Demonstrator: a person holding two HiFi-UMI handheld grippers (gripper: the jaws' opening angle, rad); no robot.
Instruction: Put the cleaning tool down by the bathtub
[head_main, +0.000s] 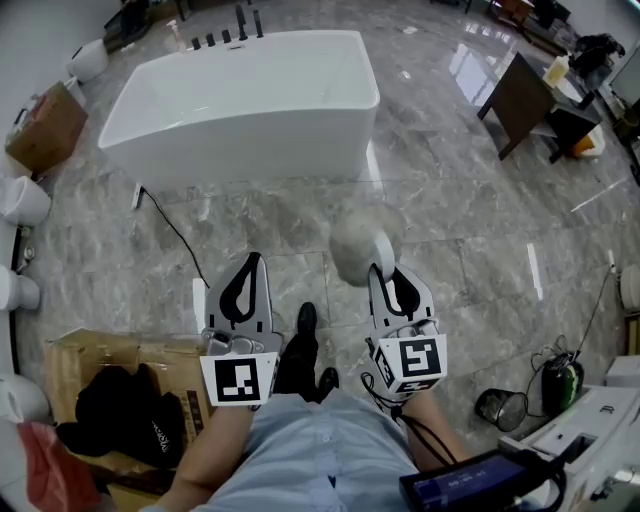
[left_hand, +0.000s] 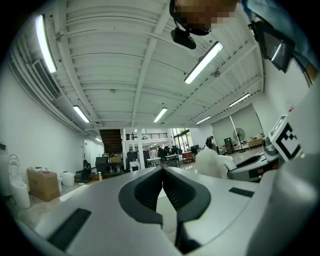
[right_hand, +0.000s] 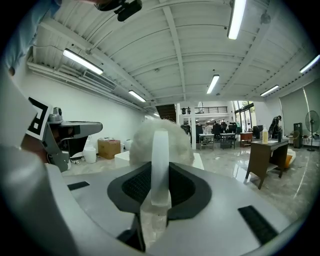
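Note:
The white bathtub (head_main: 240, 100) stands on the marble floor ahead of me. The cleaning tool has a fluffy white head (head_main: 355, 245) and a flat white handle (right_hand: 160, 150). My right gripper (head_main: 384, 275) is shut on that handle, and the head (right_hand: 160, 137) sticks out past the jaw tips, held in the air short of the tub. To its left my left gripper (head_main: 250, 268) is shut with nothing in it; its jaws meet at the tip (left_hand: 162, 172). The tool's head (left_hand: 212, 162) also shows at the right of the left gripper view.
A black cable (head_main: 175, 232) runs across the floor from the tub's near side. A cardboard box (head_main: 70, 350) with black cloth sits at my lower left. White toilets (head_main: 20, 200) line the left edge. A brown table (head_main: 525, 100) stands far right; a black wire bin (head_main: 500, 408) is near right.

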